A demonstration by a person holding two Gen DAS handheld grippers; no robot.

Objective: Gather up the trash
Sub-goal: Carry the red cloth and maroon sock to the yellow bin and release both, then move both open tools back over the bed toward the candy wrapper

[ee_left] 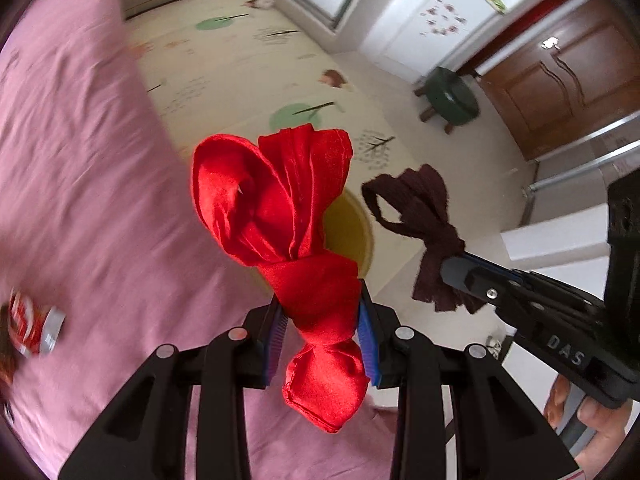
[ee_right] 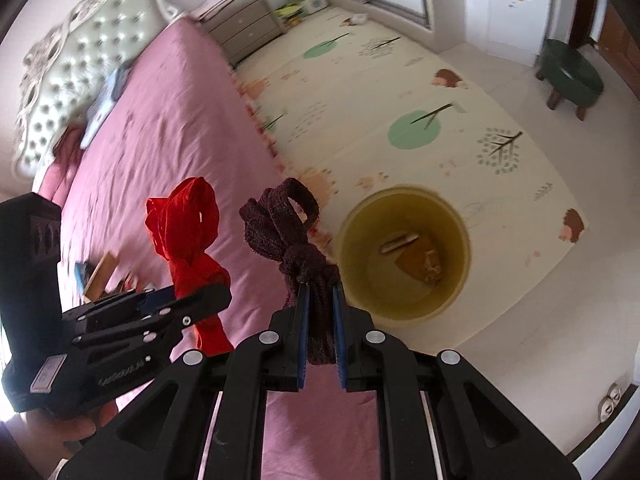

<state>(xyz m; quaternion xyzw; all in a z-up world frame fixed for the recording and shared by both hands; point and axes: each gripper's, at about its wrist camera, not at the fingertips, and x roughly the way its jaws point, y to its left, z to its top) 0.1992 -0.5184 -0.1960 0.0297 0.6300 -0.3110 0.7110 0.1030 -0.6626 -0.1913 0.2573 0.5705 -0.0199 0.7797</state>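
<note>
My left gripper (ee_left: 322,332) is shut on a knotted red cloth (ee_left: 280,208) and holds it up over the bed edge; the cloth also shows in the right wrist view (ee_right: 188,236). My right gripper (ee_right: 320,336) is shut on a knotted dark maroon cloth (ee_right: 288,236), also seen in the left wrist view (ee_left: 424,232). A yellow bin (ee_right: 404,252) stands on the floor mat beside the bed, just right of the maroon cloth, with some trash inside. In the left wrist view the bin (ee_left: 352,232) is mostly hidden behind the red cloth.
A pink bed (ee_right: 168,128) fills the left side, with a red and white wrapper (ee_left: 32,328) and some small items (ee_right: 100,272) on it. A green stool (ee_right: 568,76), a nightstand (ee_right: 244,28) and a brown door (ee_left: 560,76) stand farther off.
</note>
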